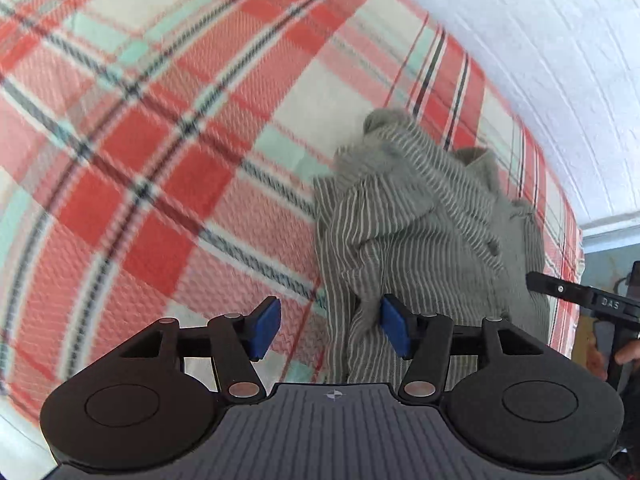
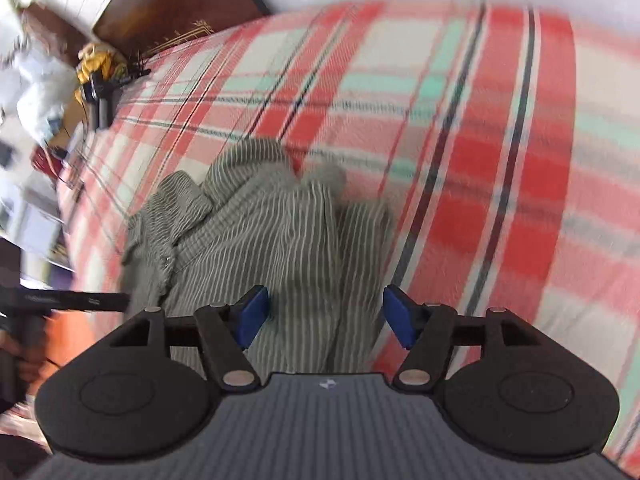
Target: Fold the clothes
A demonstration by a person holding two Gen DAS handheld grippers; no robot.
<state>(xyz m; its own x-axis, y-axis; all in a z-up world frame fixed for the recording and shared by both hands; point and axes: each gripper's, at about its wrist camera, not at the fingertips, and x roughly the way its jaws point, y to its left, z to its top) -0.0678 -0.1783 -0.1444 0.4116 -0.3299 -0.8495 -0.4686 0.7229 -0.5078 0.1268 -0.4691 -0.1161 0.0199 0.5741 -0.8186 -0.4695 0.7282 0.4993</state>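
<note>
A grey shirt with thin white stripes (image 1: 424, 220) lies crumpled on a red, white and mint plaid blanket (image 1: 160, 140). My left gripper (image 1: 330, 330) hangs open at the shirt's left edge. Its right blue pad is beside a fold and its left pad is over the blanket. In the right wrist view the same shirt (image 2: 272, 232) spreads below my right gripper (image 2: 325, 316). That gripper is open, with striped cloth lying under the gap and neither pad pressing on it. A black finger (image 1: 568, 292) of the right gripper shows at the shirt's far side.
The plaid blanket (image 2: 480, 140) covers a bed against a white wall (image 1: 540, 60). Dark wooden furniture (image 2: 168, 4) stands past the bed's far corner. A yellow bundle with a black device (image 2: 96, 72) and blurred clutter lie beside it. A hand (image 1: 628, 352) shows at the right.
</note>
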